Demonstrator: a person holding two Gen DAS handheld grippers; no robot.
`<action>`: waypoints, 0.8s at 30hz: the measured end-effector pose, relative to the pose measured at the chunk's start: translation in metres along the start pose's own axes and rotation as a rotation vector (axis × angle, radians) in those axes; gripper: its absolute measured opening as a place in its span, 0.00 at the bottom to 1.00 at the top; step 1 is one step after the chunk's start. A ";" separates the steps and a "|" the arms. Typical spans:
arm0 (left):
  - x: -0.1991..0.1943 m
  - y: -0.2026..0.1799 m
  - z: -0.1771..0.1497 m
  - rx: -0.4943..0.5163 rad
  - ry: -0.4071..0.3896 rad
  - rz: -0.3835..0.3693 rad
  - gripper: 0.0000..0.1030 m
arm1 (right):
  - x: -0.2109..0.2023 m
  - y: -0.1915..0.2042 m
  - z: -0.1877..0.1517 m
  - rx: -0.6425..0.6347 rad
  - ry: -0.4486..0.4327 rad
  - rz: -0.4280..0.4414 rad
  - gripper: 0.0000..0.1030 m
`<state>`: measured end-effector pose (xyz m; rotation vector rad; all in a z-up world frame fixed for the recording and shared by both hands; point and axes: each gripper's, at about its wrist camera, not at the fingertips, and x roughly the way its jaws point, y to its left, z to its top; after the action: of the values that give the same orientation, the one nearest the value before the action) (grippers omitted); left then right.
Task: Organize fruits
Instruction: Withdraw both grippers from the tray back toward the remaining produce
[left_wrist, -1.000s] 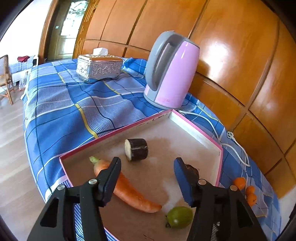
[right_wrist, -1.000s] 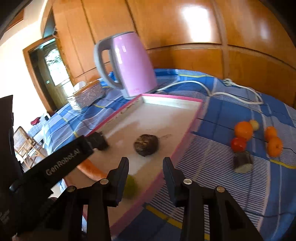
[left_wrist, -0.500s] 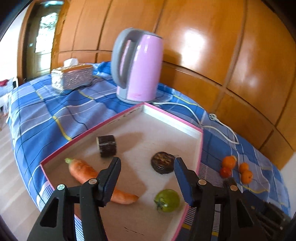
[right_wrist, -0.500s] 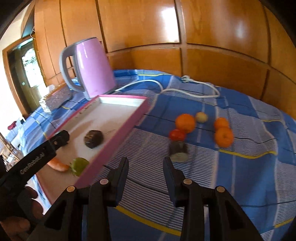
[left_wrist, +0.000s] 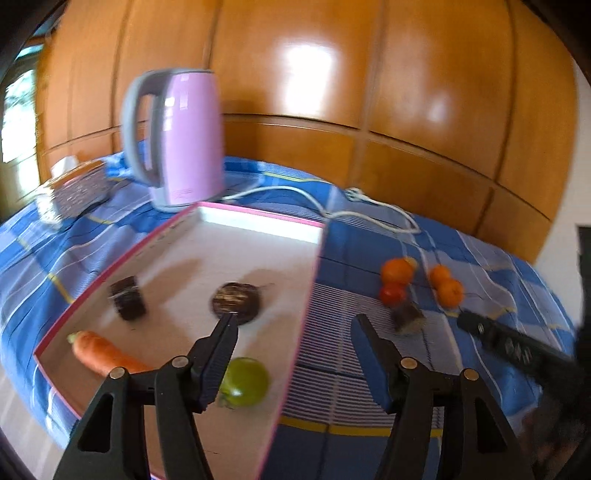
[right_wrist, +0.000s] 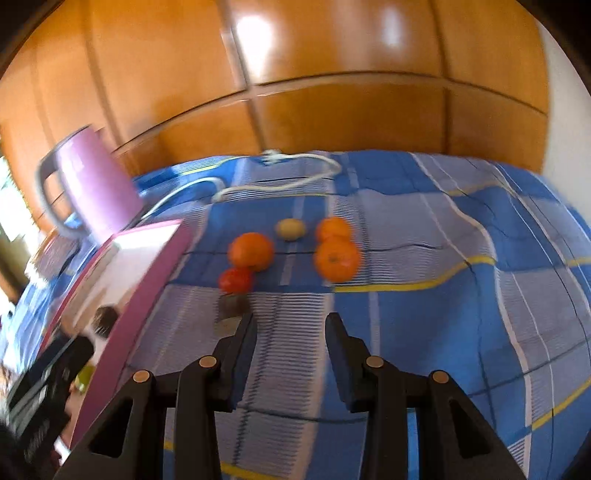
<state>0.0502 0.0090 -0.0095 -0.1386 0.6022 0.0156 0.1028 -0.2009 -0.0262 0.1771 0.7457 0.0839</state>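
Orange mandarins (right_wrist: 337, 260) and a red tomato (right_wrist: 236, 279) lie blurred on the cloth; both grippers' fingers spread, empty.

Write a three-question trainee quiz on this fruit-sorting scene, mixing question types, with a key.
1. True or false: the carrot lies inside the pink-rimmed tray.
2. Multiple choice: the red tomato sits (A) in the tray, (B) on the blue checked cloth touching or nearly touching an orange, (C) in the right hand-held gripper.
3. Fill in: the left hand-held gripper is ____ and holds nothing.

Key: 1 true; 2 B; 3 open.
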 end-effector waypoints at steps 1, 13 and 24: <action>0.000 -0.005 -0.001 0.018 0.001 -0.013 0.64 | 0.002 -0.008 0.002 0.035 0.004 -0.011 0.38; 0.015 -0.034 -0.007 0.099 0.087 -0.122 0.66 | 0.021 -0.039 0.006 0.147 0.066 -0.071 0.37; 0.025 -0.047 -0.010 0.138 0.123 -0.193 0.60 | 0.027 -0.042 0.010 0.158 0.067 -0.064 0.37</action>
<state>0.0677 -0.0392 -0.0261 -0.0633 0.7086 -0.2220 0.1294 -0.2400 -0.0450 0.3018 0.8250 -0.0303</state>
